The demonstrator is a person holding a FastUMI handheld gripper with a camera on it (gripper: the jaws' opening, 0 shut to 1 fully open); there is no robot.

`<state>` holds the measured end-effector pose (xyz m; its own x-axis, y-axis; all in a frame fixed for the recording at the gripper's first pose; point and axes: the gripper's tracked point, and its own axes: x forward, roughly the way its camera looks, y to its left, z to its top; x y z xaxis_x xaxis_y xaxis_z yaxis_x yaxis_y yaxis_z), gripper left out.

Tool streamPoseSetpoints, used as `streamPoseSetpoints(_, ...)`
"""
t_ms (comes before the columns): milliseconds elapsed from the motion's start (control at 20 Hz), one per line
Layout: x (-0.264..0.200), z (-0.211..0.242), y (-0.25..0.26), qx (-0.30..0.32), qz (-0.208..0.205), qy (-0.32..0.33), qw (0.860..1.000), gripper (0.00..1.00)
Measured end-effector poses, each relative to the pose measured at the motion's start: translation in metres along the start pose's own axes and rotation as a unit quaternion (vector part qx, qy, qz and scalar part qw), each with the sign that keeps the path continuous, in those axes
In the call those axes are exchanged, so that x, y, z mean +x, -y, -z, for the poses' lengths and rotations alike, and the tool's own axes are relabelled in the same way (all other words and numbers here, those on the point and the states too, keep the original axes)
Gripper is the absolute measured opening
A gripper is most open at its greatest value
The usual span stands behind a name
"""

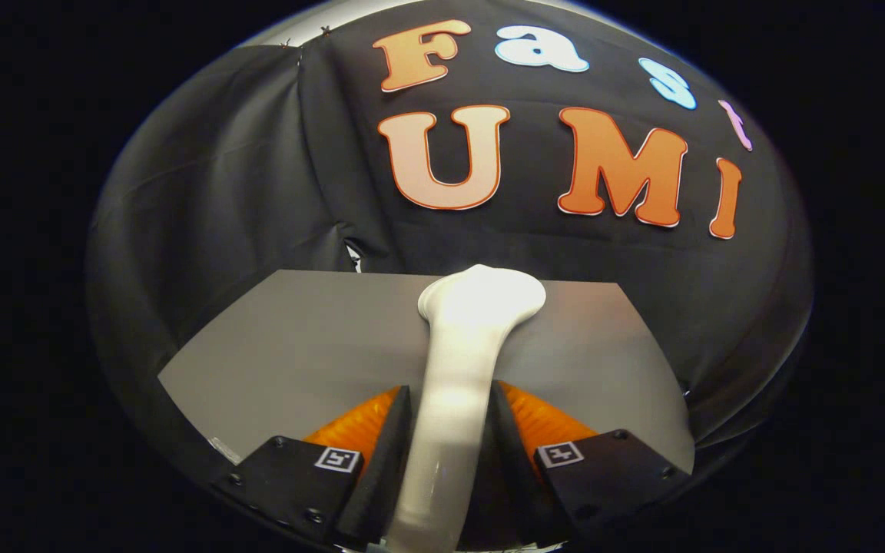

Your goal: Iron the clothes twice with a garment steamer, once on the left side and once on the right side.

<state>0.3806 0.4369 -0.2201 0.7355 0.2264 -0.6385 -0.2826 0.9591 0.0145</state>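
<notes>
- The grey counter point(296, 346) lies ahead of you, running to the far black wall.
- Your white steamer point(458, 361) reaches out over its middle, head at the far end.
- Your tool point(449, 430) is clamped on the steamer's handle, both fingers pressing.

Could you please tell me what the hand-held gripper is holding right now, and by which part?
The hand-held gripper is shut on the white garment steamer, gripping its handle; the wider head points ahead over the grey table.

tongs point(449, 418) with angular housings, small screws, square black-and-white marker tags on each side
</notes>
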Motion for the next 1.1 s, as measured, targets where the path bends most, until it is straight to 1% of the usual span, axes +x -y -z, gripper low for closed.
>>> streamPoseSetpoints(100,-0.003,-0.002,0.001,0.002,-0.004,0.003,1.000,0.60)
streamPoseSetpoints(150,-0.004,-0.002,0.001,0.004,-0.005,0.004,1.000,0.59)
streamPoseSetpoints(250,-0.006,-0.003,-0.001,0.012,-0.006,0.004,1.000,0.52)
streamPoseSetpoints(300,-0.011,-0.008,-0.004,0.019,-0.008,0.017,1.000,0.48)
streamPoseSetpoints(400,-0.017,-0.014,-0.010,-0.012,-0.002,0.035,0.999,0.41)
streamPoseSetpoints(500,-0.028,-0.015,-0.018,-0.038,-0.005,0.050,0.998,0.40)
streamPoseSetpoints(600,-0.042,-0.011,-0.024,-0.043,-0.019,0.058,0.997,0.40)
streamPoseSetpoints(800,-0.073,-0.020,-0.031,-0.046,-0.040,0.079,0.995,0.40)
streamPoseSetpoints(950,-0.107,-0.031,-0.032,-0.054,-0.049,0.109,0.991,0.40)
streamPoseSetpoints(1100,-0.151,-0.038,-0.033,-0.064,-0.066,0.137,0.986,0.40)
